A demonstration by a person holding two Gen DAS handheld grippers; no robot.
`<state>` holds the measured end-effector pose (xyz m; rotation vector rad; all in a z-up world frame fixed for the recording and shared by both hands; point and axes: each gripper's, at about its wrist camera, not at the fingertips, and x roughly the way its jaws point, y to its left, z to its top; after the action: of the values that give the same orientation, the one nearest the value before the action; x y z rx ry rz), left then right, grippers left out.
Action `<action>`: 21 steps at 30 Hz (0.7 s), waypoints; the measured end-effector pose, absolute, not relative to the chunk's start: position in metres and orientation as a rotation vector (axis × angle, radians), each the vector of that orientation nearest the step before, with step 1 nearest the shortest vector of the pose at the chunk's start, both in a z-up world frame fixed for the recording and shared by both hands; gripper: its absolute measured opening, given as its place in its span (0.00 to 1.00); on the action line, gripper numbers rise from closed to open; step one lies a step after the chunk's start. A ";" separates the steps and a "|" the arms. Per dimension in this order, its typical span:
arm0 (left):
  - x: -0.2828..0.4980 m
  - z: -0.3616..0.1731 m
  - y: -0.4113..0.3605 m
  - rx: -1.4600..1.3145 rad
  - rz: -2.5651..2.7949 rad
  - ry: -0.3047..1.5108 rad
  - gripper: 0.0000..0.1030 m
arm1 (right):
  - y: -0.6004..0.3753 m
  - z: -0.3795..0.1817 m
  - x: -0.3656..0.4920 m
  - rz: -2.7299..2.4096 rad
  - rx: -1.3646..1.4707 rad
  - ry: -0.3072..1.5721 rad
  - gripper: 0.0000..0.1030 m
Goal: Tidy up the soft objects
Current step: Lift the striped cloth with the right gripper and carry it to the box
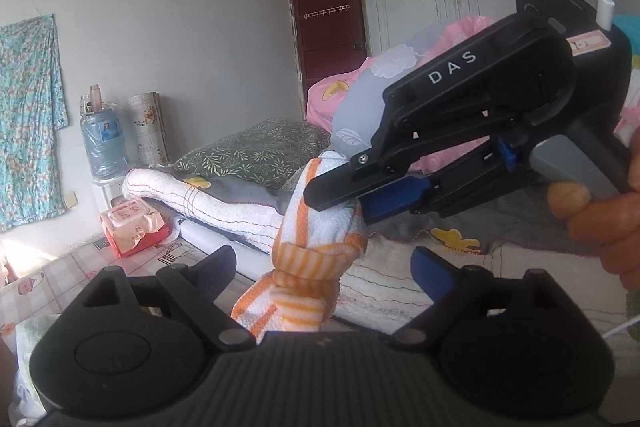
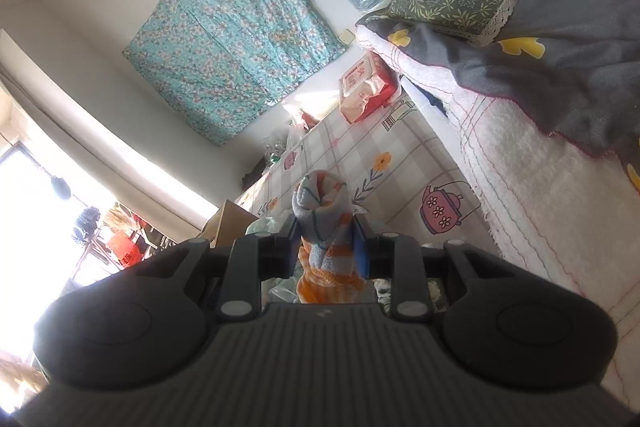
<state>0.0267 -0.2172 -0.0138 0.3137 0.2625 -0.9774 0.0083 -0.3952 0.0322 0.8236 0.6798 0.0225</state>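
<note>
The right gripper point(image 1: 352, 197) is squeezed onto the towel point(image 1: 316, 227), a white and orange one tied in a knot, and holds it up in the air over the edge of the bed point(image 1: 384, 291). The left gripper point(image 1: 320, 267) has its two fingers spread wide, one on each side of the towel's low end, and they do not touch it. To do this well, I think the right one should keep a firm squeeze high on the roll so the soft cloth does not slip out, and the left one could close under the knot to help. The bed edge is just below, and the pillow point(image 1: 256, 151) sits farther back. There is open air above the bed, so up and over looks like the safe way.
</note>
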 end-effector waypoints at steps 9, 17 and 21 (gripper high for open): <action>-0.001 0.015 -0.162 0.324 -0.822 0.201 0.72 | -0.328 0.075 0.010 0.237 0.779 0.676 0.25; -0.017 0.048 -0.063 0.259 -0.522 0.180 0.72 | -0.219 0.105 0.060 0.580 0.729 0.730 0.25; -0.012 0.054 -0.016 0.199 -0.354 0.212 0.72 | -0.147 0.103 0.100 0.745 0.715 0.831 0.25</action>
<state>-0.0125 -0.0157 0.0540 0.1992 0.2119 -0.3536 0.1005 -0.1467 0.1033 0.7149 0.8315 0.7445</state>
